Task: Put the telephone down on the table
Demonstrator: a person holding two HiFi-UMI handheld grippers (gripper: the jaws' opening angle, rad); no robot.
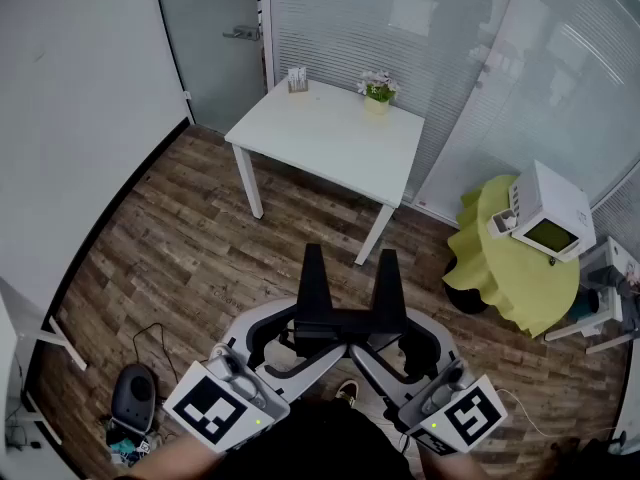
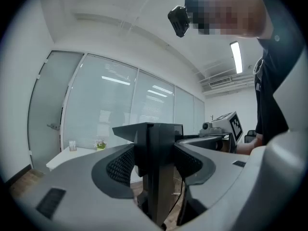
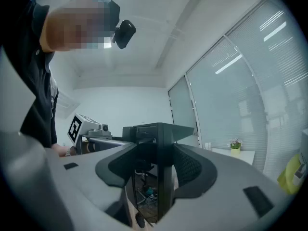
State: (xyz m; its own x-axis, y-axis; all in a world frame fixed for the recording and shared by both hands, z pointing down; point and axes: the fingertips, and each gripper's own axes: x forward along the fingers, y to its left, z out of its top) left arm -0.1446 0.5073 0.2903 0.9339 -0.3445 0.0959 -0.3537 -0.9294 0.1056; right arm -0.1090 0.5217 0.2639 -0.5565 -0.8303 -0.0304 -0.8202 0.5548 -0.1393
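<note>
Left tongs [image 2: 155,160]: released, spread wide.
White worktop [image 1: 330,138]: stood ahead of both tongs, well apart.
Right tongs [image 3: 156,165]: released, spread wide.
Telephone [image 1: 545,213]: sat on yellow-draped worktop [image 1: 500,278], well right of right tongs.

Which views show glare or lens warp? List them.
Head view: even light, pale reflections on the glass partition, floor boards bowing. Left gripper view: heavy fisheye, dark round border, bright ceiling light. Right gripper view: same fisheye and border.

A white square table [image 1: 320,143] stands on a dark wood-plank floor [image 1: 180,248] before frosted glass partitions [image 1: 470,68]; a grey door [image 1: 210,48] beyond its left corner, a fluorescent ceiling strip [image 2: 236,57] lit overhead
</note>
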